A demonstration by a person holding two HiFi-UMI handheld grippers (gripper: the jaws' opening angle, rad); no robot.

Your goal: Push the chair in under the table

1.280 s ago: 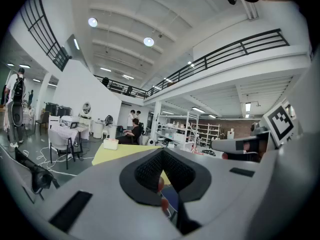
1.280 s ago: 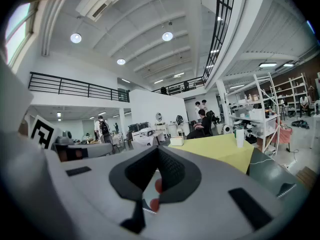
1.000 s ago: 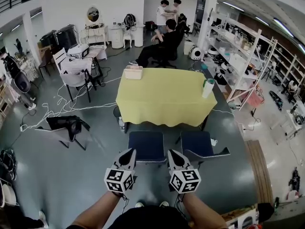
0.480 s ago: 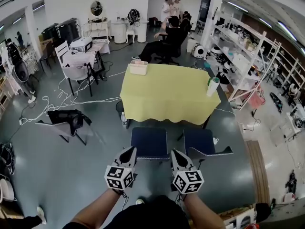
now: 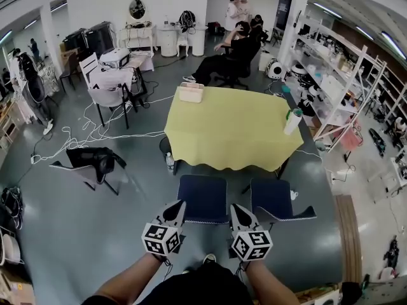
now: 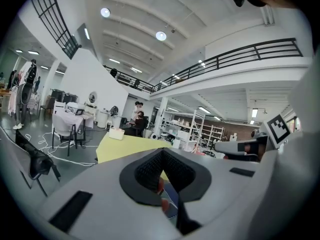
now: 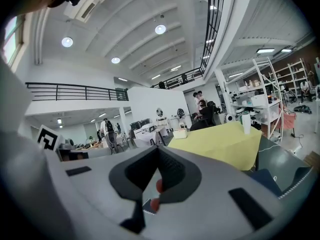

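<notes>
Quick status from where I'm standing: nothing's actually been pushed yet. The dark blue padded chair sits fully out in the open, with its whole seat showing. Only its front edge is up near the hanging hem of the table with the yellow cloth. A second blue chair just like it is parked beside it on the right, equally un-tucked.

The person is right behind the first chair with both tools held out low. The left gripper is at the chair's near left corner and the right gripper is at the near right corner. Both have their jaws pressed together with nothing between them, so I'd guess the plan is to shove with the closed tips rather than grab. From up top I can't tell if the tips are touching the chair or just short of it.

What's left is basically the whole job: make contact, then slide the chair forward under the cloth.
</notes>
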